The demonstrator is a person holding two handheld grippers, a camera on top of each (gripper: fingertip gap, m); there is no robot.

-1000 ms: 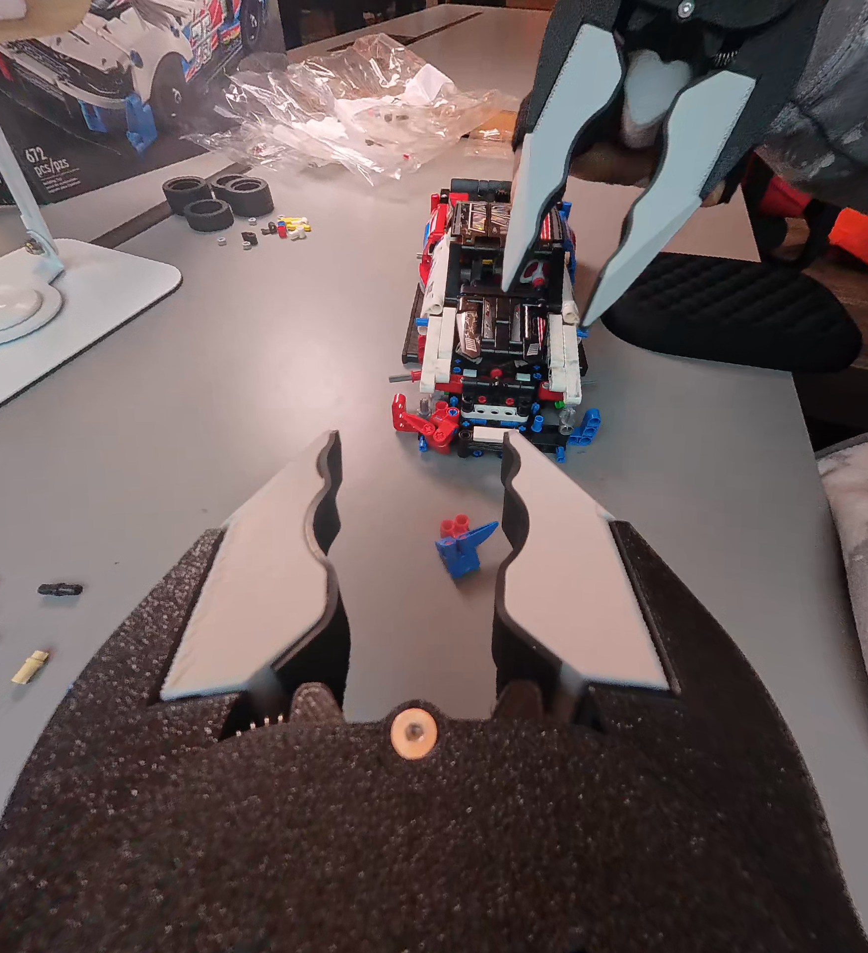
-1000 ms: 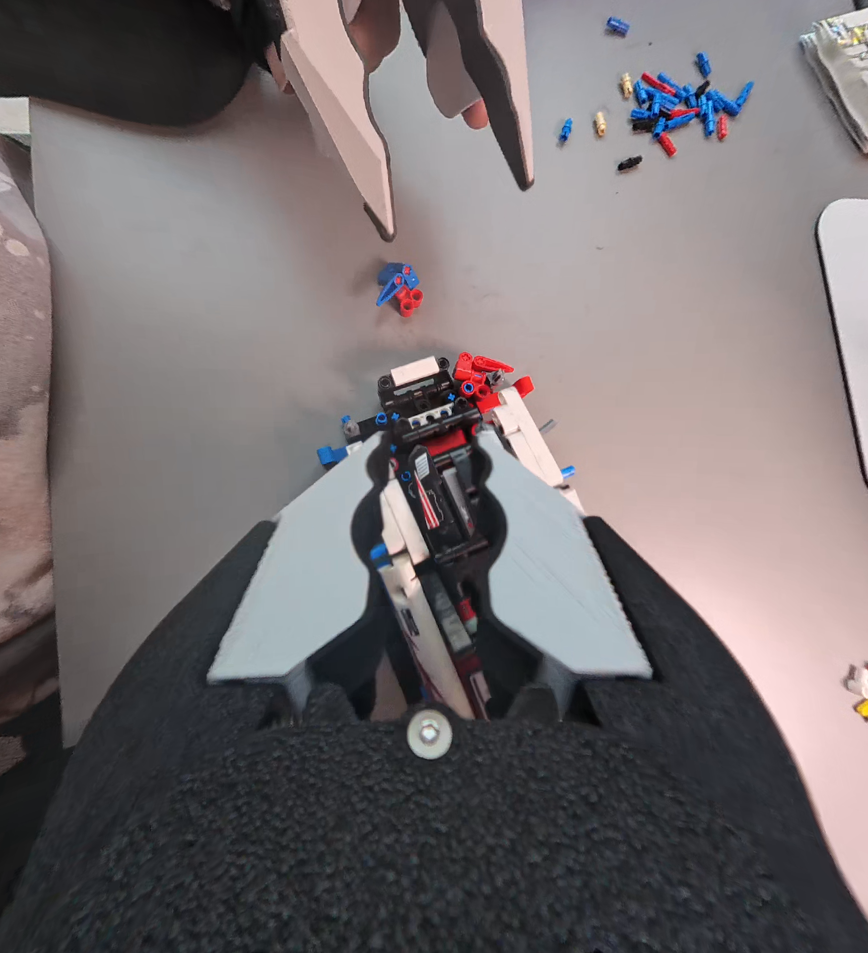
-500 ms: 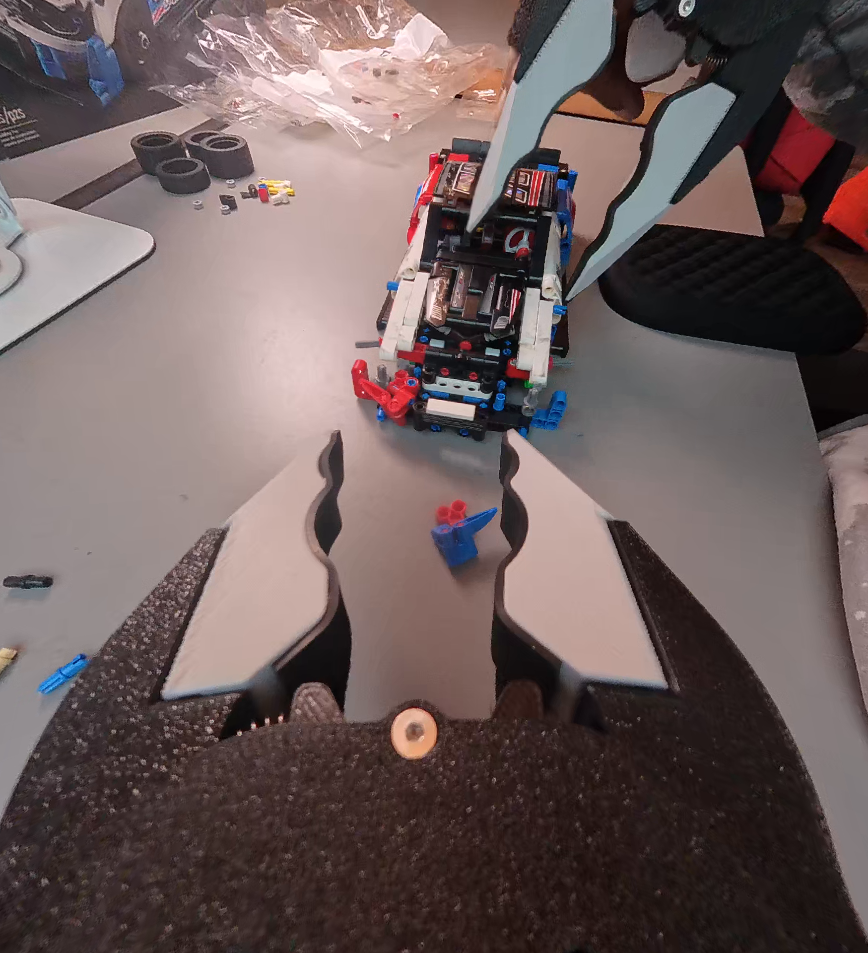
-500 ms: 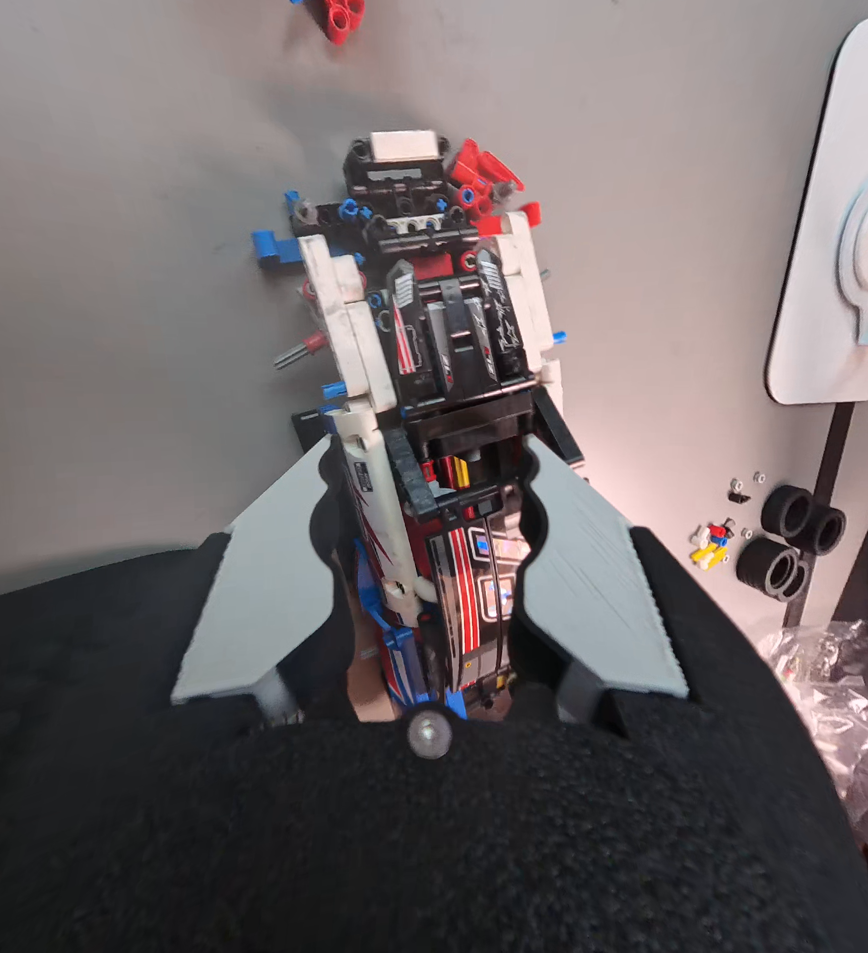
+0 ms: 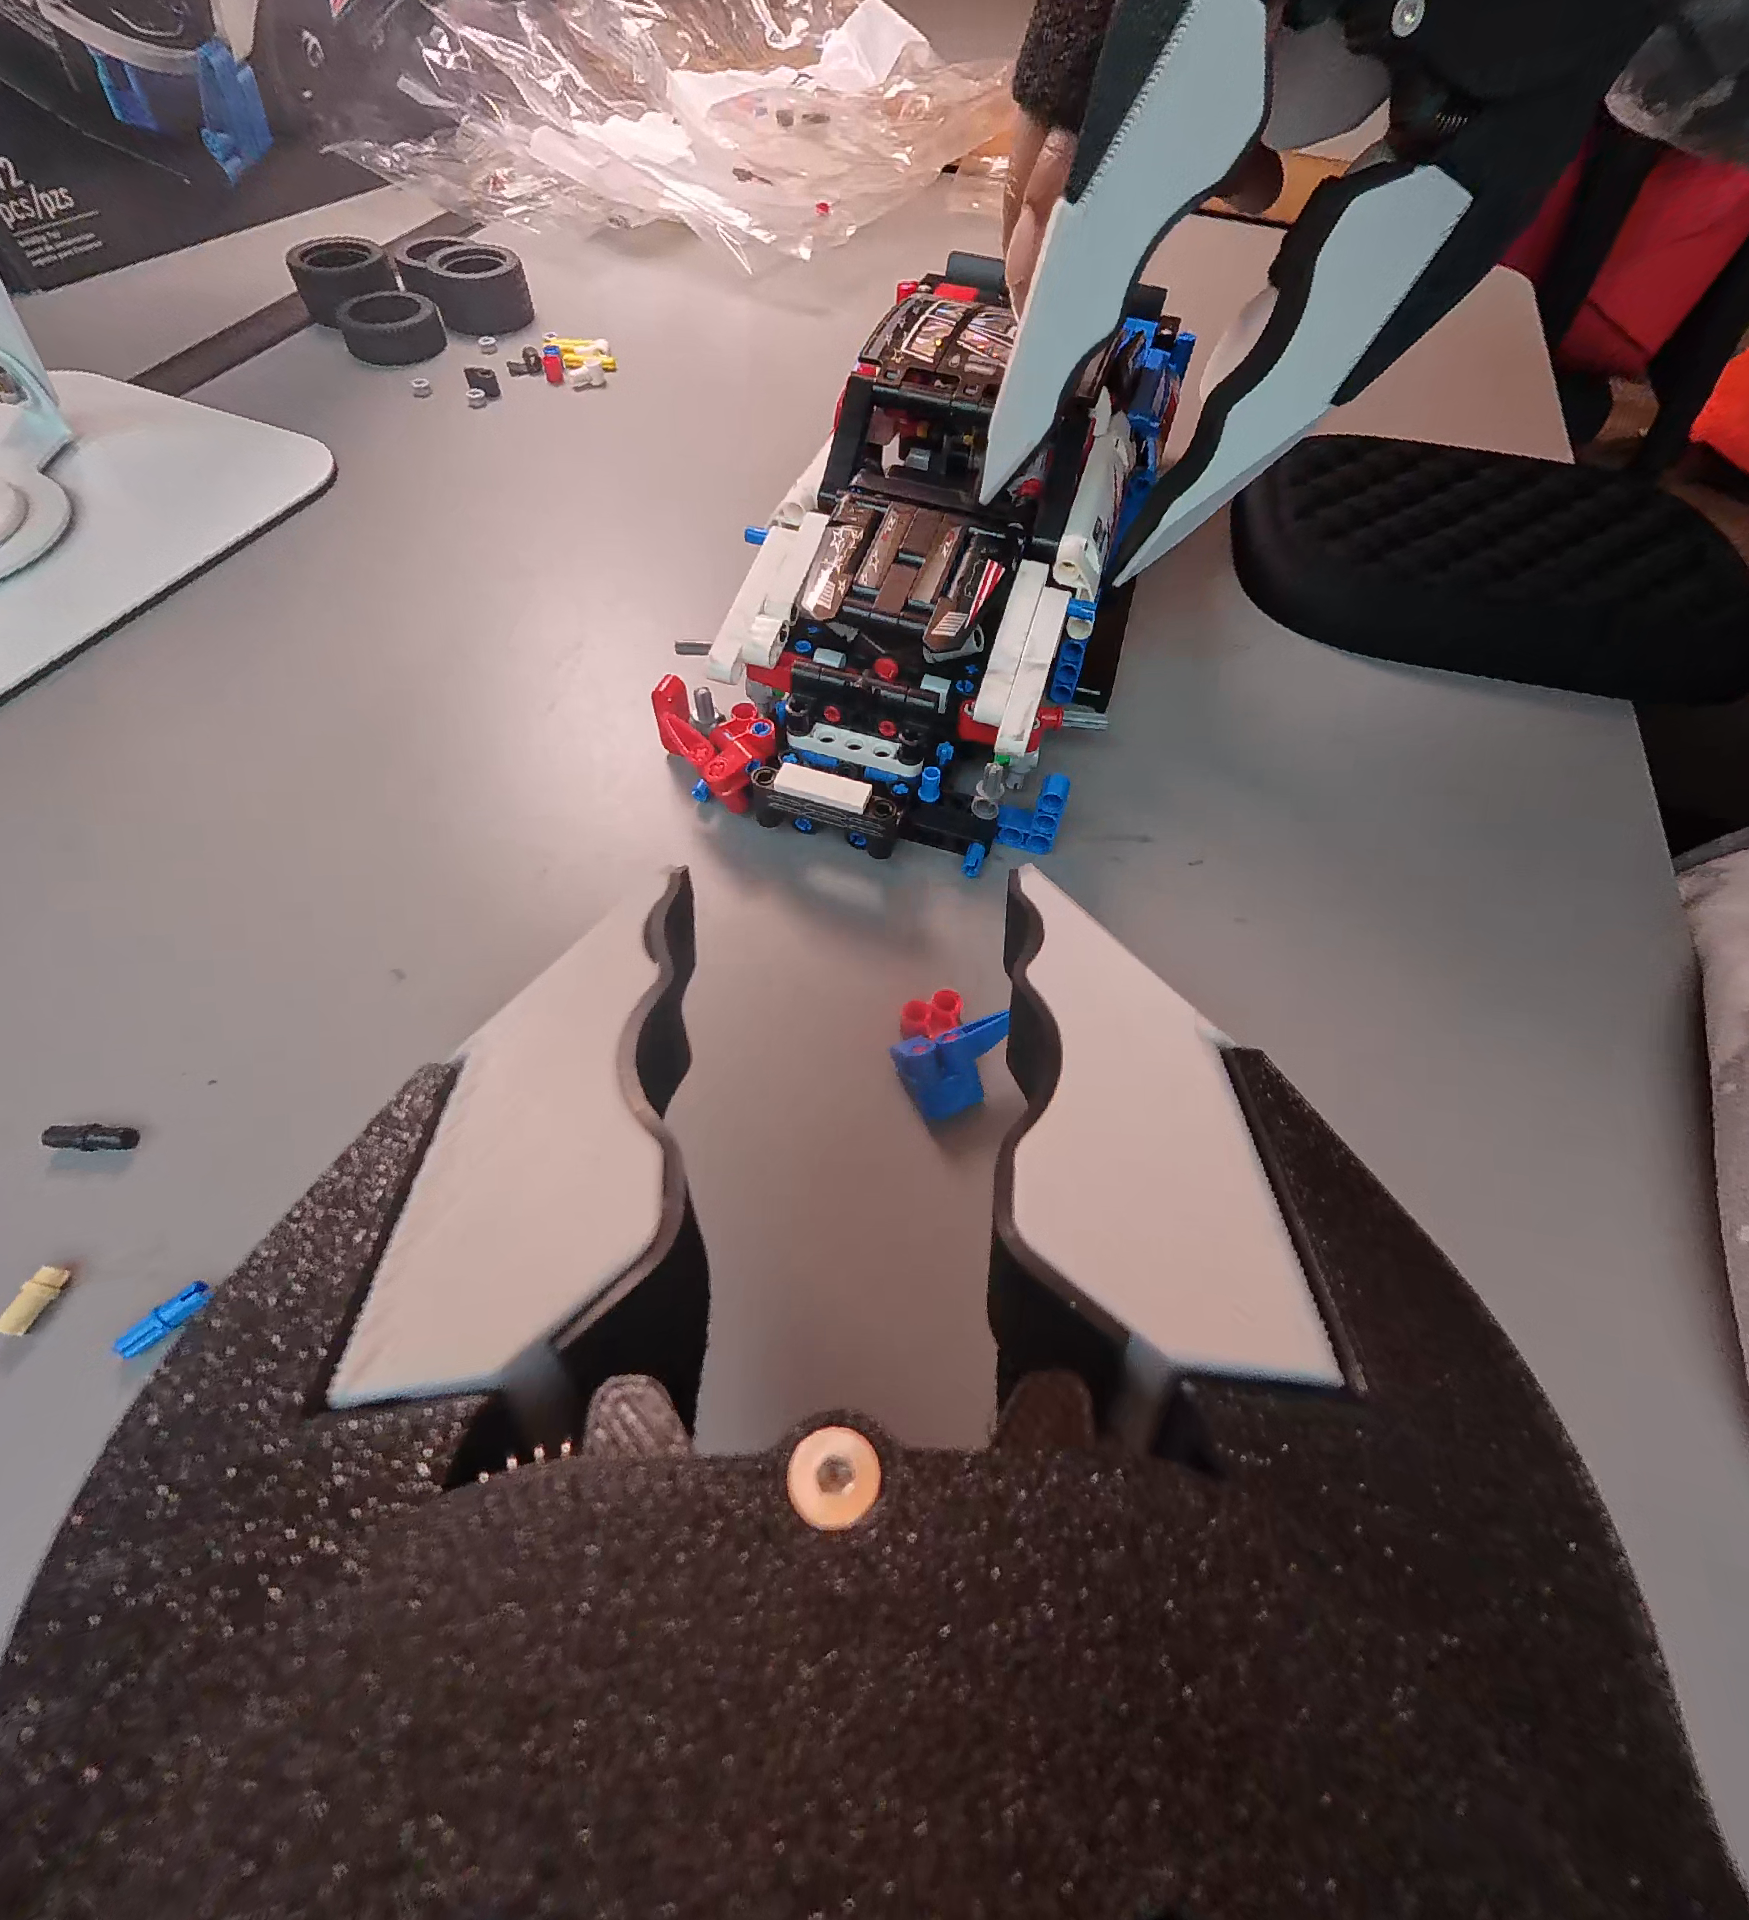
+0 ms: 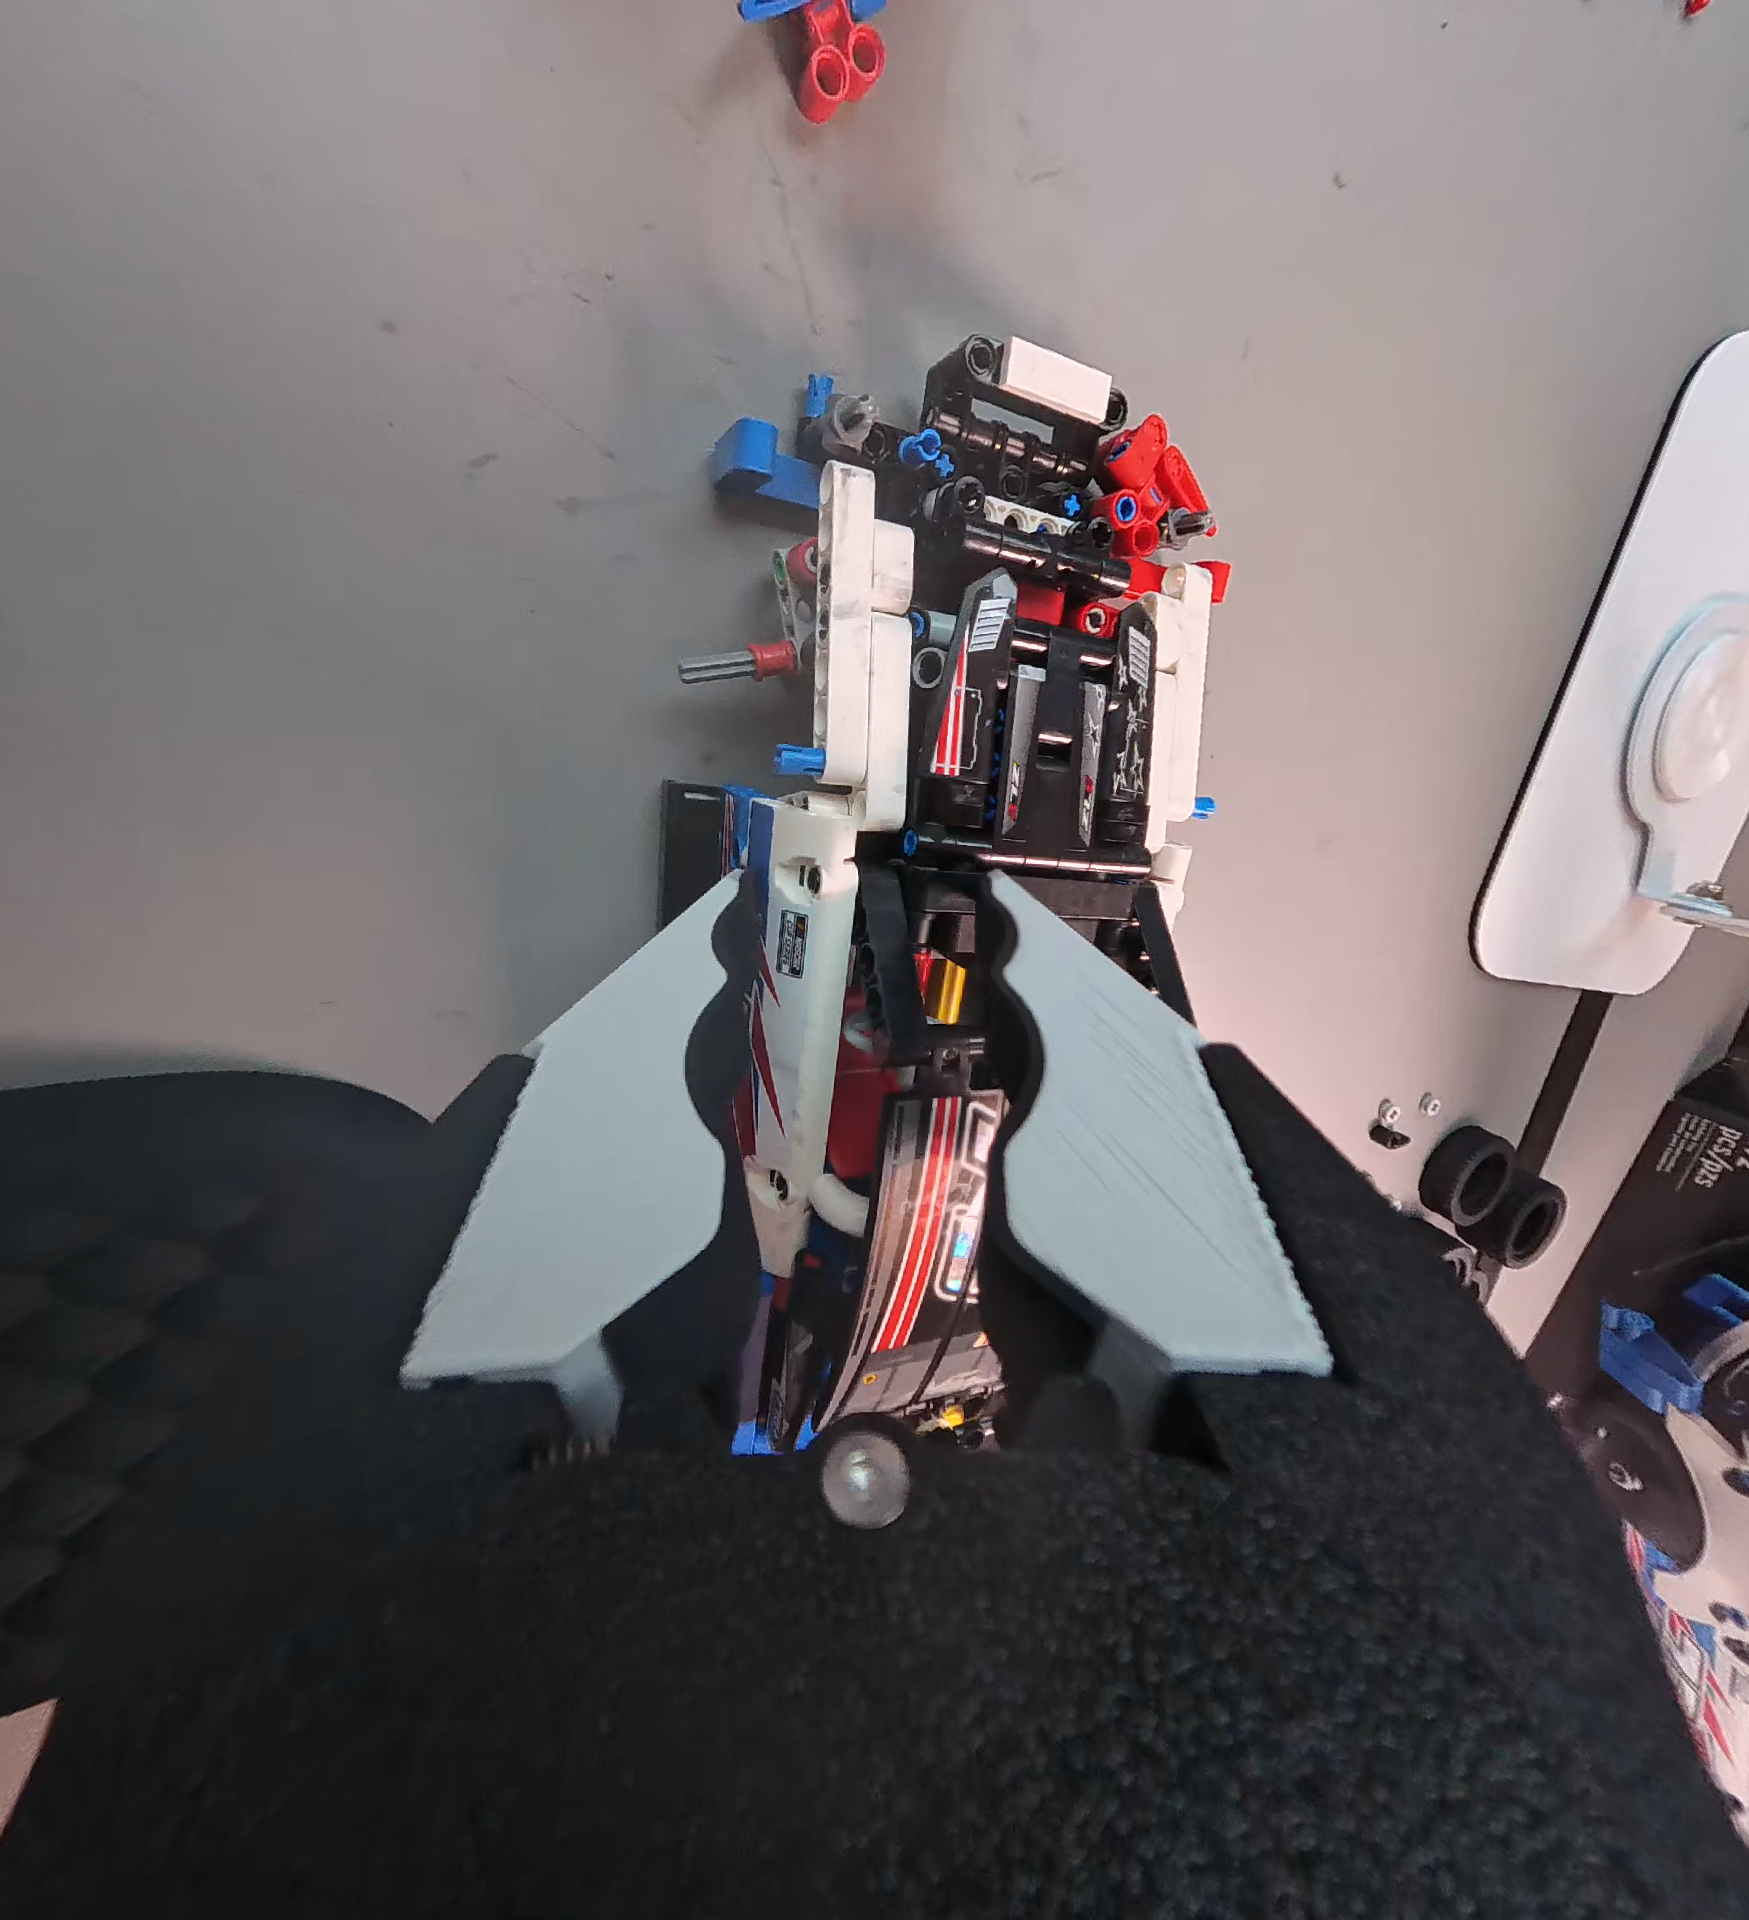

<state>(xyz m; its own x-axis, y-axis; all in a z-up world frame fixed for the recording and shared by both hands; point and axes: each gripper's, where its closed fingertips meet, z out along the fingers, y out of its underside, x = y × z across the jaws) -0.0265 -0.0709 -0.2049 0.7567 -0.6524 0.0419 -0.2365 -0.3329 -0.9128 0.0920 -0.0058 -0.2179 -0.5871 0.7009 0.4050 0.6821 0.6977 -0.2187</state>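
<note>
Brick-built car [image 5: 927, 582], part-assembled in black, white, red and blue, sits on the grey table [image 5: 330, 790] straight ahead of the left gripper [image 5: 844, 888] and under the right gripper [image 5: 1052, 520].

The left gripper is held low and level, pointing along the tabletop, its two fingers spread wide with nothing between the pads. A small red and blue piece [image 5: 943, 1055] lies on the table between them, just beside the right-hand finger [image 5: 1119, 1122]; whether it touches is unclear. The car's nose is just beyond the fingertips, apart from them.

The right gripper [image 6: 865, 883] comes down steeply from above the car's rear. In its own view the fingers straddle the car's [image 6: 963, 727] roof and side panel; they look closed against the bodywork, though the contact itself is hard to make out. The car's front end reaches well past its fingertips.

To the left of the left gripper lie loose pins [image 5: 34, 1299], farther off three black tyres [image 5: 413, 286], a white stand base [image 5: 101, 499], a printed box [image 5: 70, 114] and crumpled clear bags [image 5: 683, 114]. A black chair seat [image 5: 1493, 561] lies beyond the table's right edge.
</note>
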